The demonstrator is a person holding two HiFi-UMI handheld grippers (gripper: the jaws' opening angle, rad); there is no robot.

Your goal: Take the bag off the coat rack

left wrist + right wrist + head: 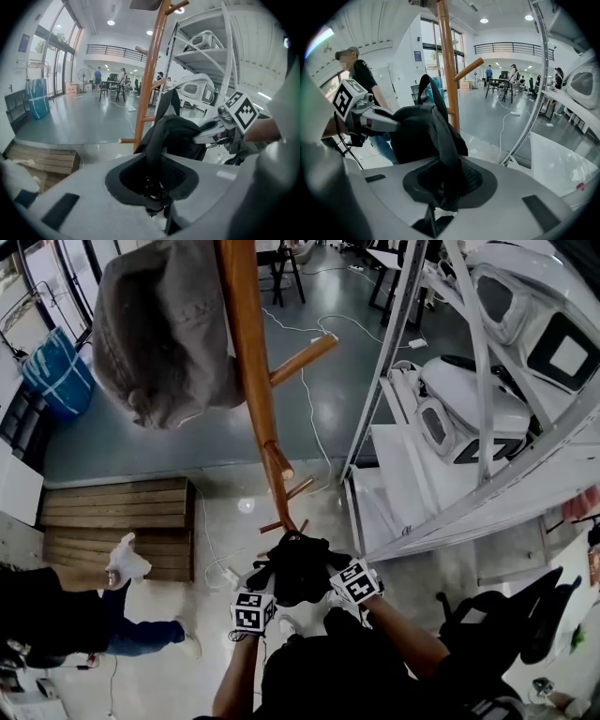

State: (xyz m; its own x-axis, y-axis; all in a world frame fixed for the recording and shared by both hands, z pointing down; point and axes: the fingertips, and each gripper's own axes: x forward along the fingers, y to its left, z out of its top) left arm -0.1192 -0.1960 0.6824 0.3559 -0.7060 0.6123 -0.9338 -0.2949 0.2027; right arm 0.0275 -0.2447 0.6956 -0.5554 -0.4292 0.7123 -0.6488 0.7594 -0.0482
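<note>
A black bag hangs between my two grippers, close to the foot of the wooden coat rack. My left gripper is shut on one black strap, which runs down into its jaws. My right gripper is shut on another strap of the same bag. The bag's top lies by the lowest pegs; whether it still touches one is hidden. A strap loop stands up beside the pole. The right gripper shows across the bag in the left gripper view.
A grey cloth hat or sack hangs high on the rack. White metal shelving with white machines stands right of the pole. A wooden pallet, a person and a blue bag are at left. Cables cross the floor.
</note>
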